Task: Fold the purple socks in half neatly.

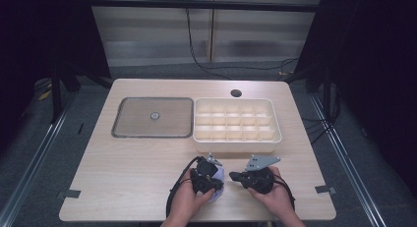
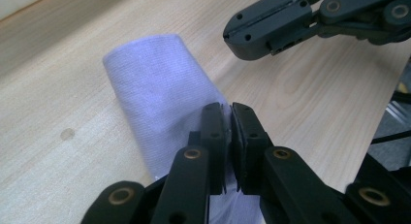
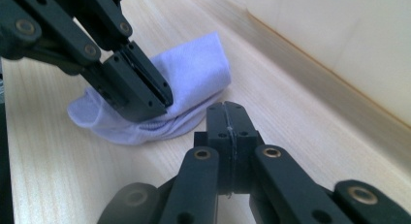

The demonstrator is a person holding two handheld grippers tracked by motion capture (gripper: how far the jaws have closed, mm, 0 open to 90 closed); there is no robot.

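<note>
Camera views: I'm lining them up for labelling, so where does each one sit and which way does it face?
High view: above the person's side, looking forward and down on the table; both hands and tools show.
Left gripper view: on the left tool, looking along its jaws, shut on the white cloth.
Right gripper view: on the right tool, shut on nothing.
Both gripper views share the cloth and the other tool.

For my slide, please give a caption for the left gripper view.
Left gripper pinches a folded pale lilac cloth on the wooden table.
</note>
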